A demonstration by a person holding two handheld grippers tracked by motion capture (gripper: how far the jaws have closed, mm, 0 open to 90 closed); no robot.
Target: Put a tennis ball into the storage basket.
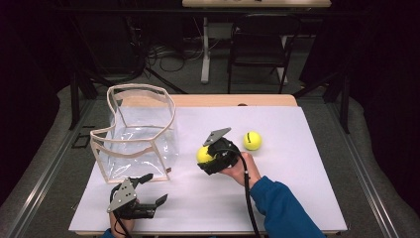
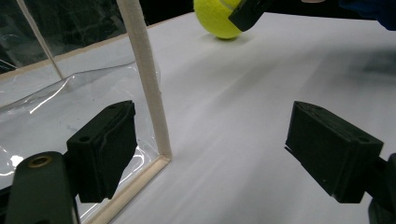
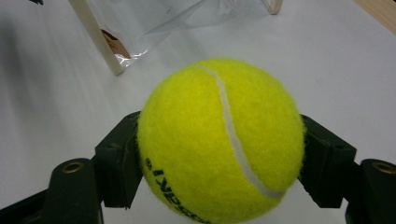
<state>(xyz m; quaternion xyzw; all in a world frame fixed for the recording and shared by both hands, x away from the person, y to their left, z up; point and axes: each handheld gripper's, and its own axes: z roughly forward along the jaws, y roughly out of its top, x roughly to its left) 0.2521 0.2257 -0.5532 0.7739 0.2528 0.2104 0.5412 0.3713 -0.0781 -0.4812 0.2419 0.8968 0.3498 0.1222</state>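
Tennis ball (image 3: 219, 140), seam running lengthwise toward the clear bag (image 1: 136, 134), sits clamped in the right gripper (image 1: 207, 157); left gripper (image 1: 148, 188) gapes empty beside the bag.

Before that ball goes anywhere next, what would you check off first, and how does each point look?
1. Grip on the ball: the right gripper has both jaws pressed on the tennis ball. Ok.
2. Bag mouth open: the clear bag stands with its rim spread wide. Ok.
3. Path to the bag: bare white table lies between ball and bag. Ok.
4. Left gripper steadying the bag: its jaws stand open beside the bag's corner edge, gripping nothing. Not ok.
5. Second ball: lies apart on the table, out of the way. Ok.
6. Whether the bag will stay upright when the ball drops in: cannot tell.
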